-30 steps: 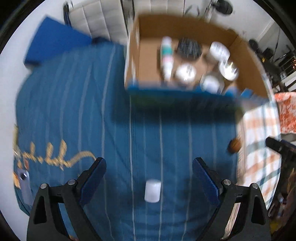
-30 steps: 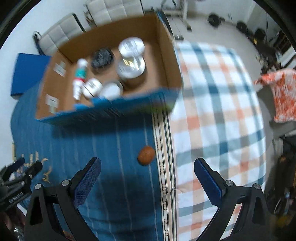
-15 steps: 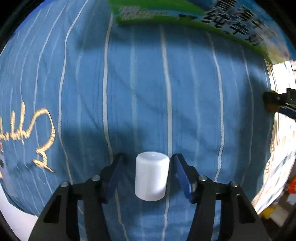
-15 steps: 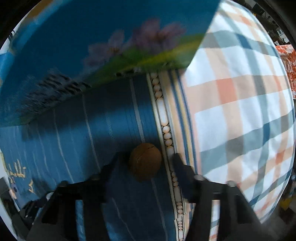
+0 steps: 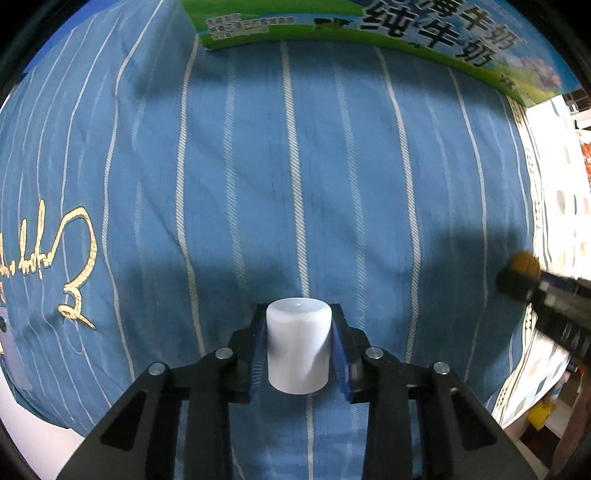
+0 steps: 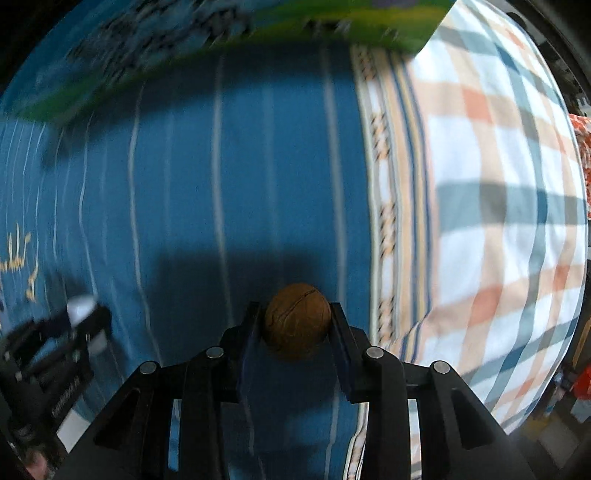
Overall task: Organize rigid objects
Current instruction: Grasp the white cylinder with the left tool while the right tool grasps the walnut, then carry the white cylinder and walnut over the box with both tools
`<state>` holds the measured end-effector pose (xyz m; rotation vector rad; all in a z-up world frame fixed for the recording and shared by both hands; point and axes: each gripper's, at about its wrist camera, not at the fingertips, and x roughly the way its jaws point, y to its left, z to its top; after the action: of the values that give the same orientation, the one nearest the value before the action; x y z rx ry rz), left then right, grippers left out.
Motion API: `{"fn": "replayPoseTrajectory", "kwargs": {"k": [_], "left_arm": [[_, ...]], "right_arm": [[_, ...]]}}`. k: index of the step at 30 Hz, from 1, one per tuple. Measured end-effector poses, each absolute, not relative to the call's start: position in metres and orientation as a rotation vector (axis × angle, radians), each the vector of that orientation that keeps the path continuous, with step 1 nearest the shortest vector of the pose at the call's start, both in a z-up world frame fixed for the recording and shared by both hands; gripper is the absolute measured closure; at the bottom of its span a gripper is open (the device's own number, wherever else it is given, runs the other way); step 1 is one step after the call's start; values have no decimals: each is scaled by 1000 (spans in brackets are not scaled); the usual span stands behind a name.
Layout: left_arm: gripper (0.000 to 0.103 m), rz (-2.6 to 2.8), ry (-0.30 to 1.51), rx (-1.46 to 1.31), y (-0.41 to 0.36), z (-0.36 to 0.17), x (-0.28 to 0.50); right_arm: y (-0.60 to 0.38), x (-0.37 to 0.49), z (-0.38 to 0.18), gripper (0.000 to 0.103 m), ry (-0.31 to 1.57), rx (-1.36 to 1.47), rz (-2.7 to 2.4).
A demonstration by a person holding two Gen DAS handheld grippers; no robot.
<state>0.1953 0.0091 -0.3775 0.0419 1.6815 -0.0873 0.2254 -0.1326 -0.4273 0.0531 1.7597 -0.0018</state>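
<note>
My left gripper (image 5: 298, 332) is shut on a white plastic cylinder cap (image 5: 297, 345) that stands upright between its blue pads, over the blue striped cloth (image 5: 258, 184). My right gripper (image 6: 295, 325) is shut on a brown walnut (image 6: 297, 325), close to the seam where the blue cloth (image 6: 221, 184) meets the checked cloth (image 6: 498, 221). The walnut (image 5: 523, 263) and the right gripper (image 5: 517, 284) also show at the right edge of the left wrist view. The left gripper (image 6: 86, 314) with the white cap (image 6: 79, 305) shows at the left edge of the right wrist view.
The printed green and blue side of the cardboard box (image 5: 369, 26) stands across the top of the left wrist view and, blurred, the box (image 6: 221, 48) fills the top of the right wrist view. Gold embroidery (image 5: 70, 266) marks the cloth at left.
Both grippers came down from above the box to the cloth and closed: the left on the white cap, the right on the walnut. Half a second ago both pairs of fingers still stood apart.
</note>
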Motion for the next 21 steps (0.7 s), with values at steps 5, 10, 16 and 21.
{"fn": "replayPoseTrajectory", "kwargs": {"k": [5, 10, 16, 21], "left_arm": [[74, -104, 1679, 57, 1, -381, 193], [74, -115, 1670, 64, -11, -377, 195], [74, -161, 1622, 47, -45, -346, 200], [74, -217, 1519, 33, -64, -294, 214]], "right_arm": [[-121, 213, -433, 65, 1779, 28, 13], [-116, 215, -434, 65, 1777, 5, 10], [-108, 216, -402, 65, 1723, 46, 36], [-107, 232, -351, 65, 1627, 89, 71]]}}
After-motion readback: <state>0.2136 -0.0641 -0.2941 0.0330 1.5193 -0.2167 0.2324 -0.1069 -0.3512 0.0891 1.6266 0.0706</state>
